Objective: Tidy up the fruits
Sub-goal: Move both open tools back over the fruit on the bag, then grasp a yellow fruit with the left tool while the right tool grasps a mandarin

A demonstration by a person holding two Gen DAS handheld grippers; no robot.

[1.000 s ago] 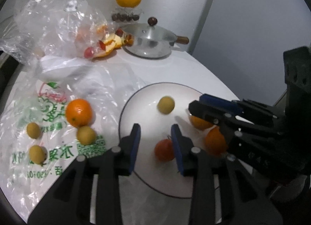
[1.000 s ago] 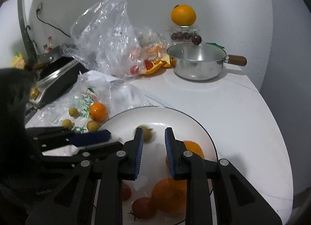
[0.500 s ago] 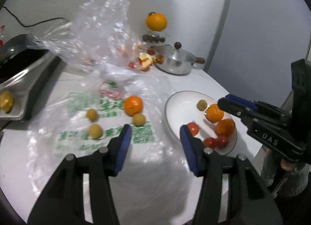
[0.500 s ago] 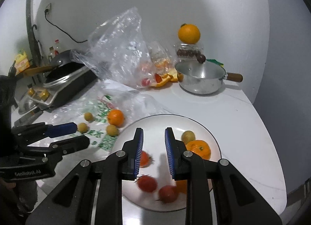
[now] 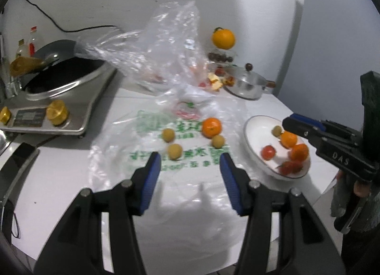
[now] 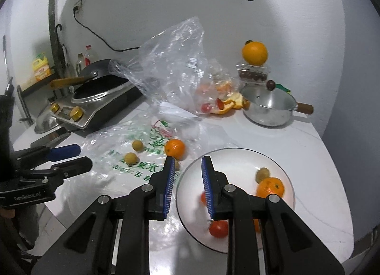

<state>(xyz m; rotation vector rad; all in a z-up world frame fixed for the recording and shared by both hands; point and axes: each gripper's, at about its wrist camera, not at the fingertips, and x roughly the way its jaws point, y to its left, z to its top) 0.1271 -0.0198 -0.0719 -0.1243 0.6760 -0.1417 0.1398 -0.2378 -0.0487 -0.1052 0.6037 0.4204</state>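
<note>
Left claw (image 5: 190, 177) now wider, farther from round glossy plate (image 5: 251, 146).

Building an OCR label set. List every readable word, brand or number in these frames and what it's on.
"DAS": white letters on the right gripper, seen from the left wrist view.
"GenRobot.AI": white letters on the left gripper, seen from the right wrist view; small, so roughly read.
Green and red print on the flat plastic bag: Chinese characters and digits, too blurred to read.
Labels on the yellow bottle: too small.
</note>
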